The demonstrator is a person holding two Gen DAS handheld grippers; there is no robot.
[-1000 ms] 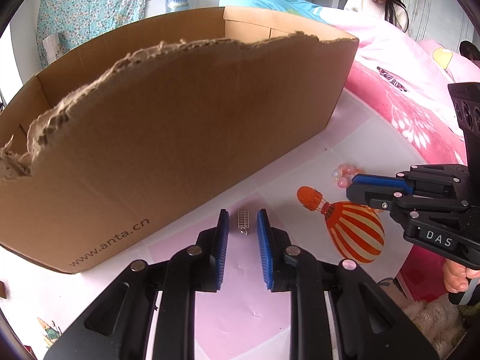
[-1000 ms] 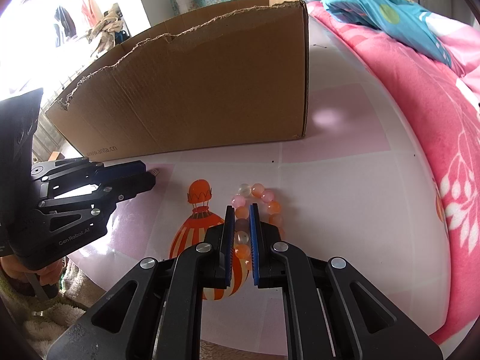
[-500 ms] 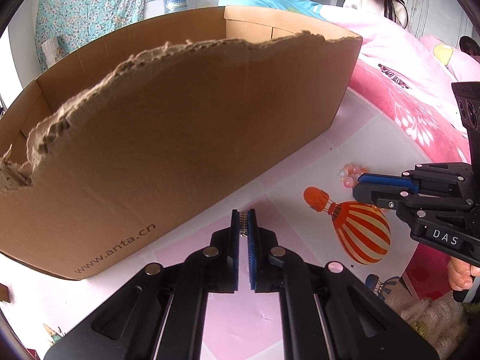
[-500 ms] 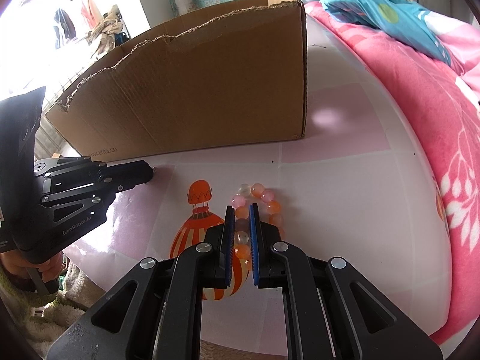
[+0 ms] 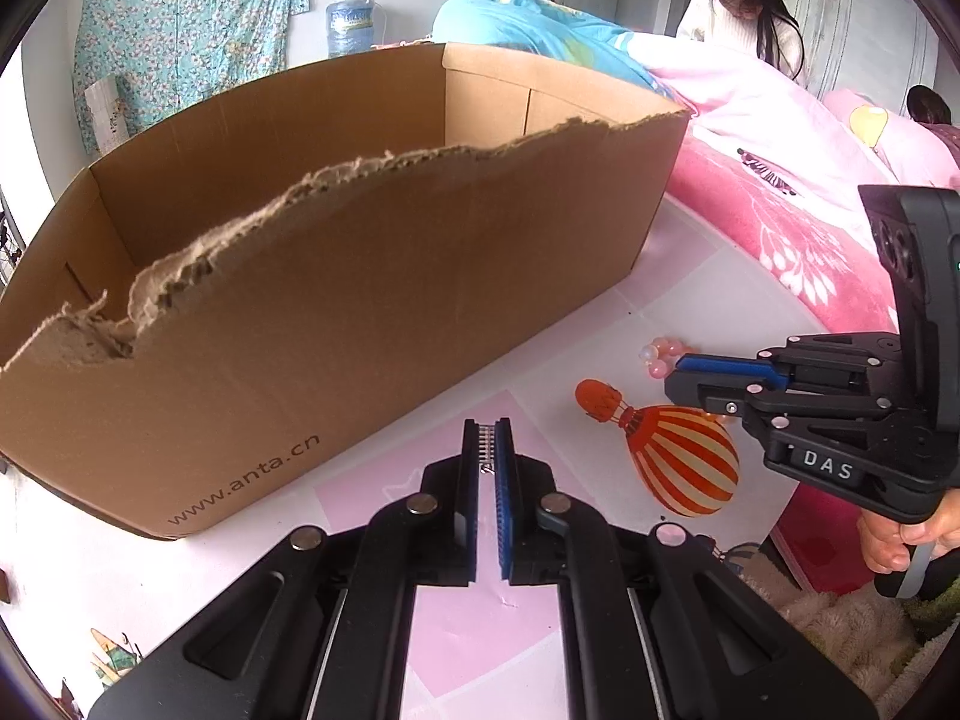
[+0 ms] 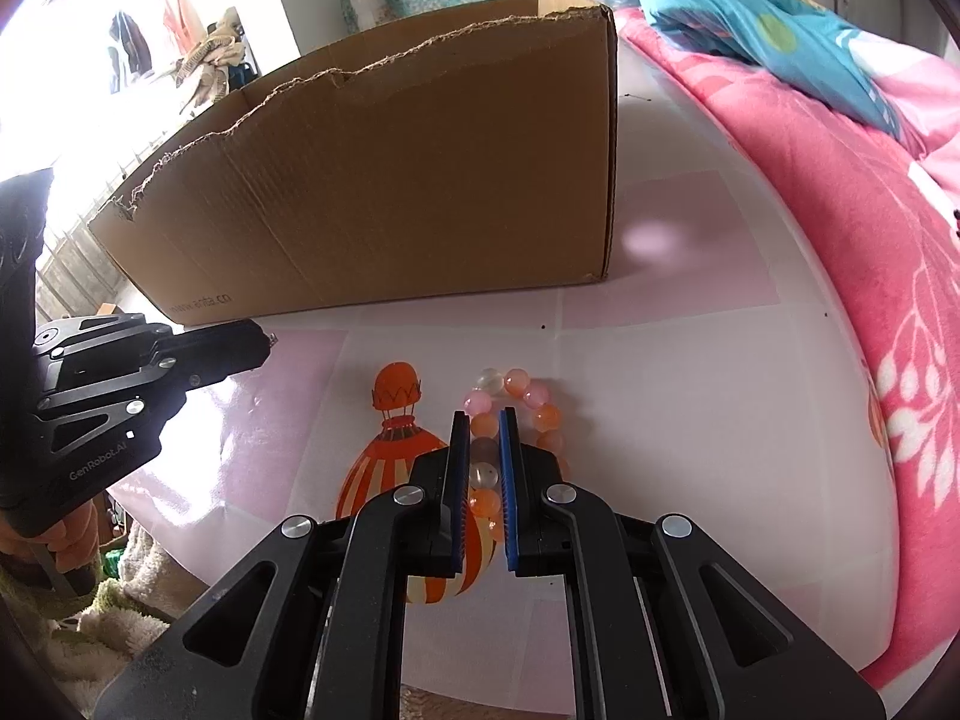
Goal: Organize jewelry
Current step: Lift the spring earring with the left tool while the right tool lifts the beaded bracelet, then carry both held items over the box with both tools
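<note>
Looming at 12 o'clock, the box point(image 5: 336, 276) shows no jewelry in its visible part; its torn near rim is low. On the bench point(image 6: 690, 372), the right claw point(image 6: 485, 420) clenches the bracelet point(image 6: 528, 396); the left claw point(image 5: 487, 426) pinches a small metal piece point(image 5: 486, 441). Both lifts remain, I judge; room is clear above.
</note>
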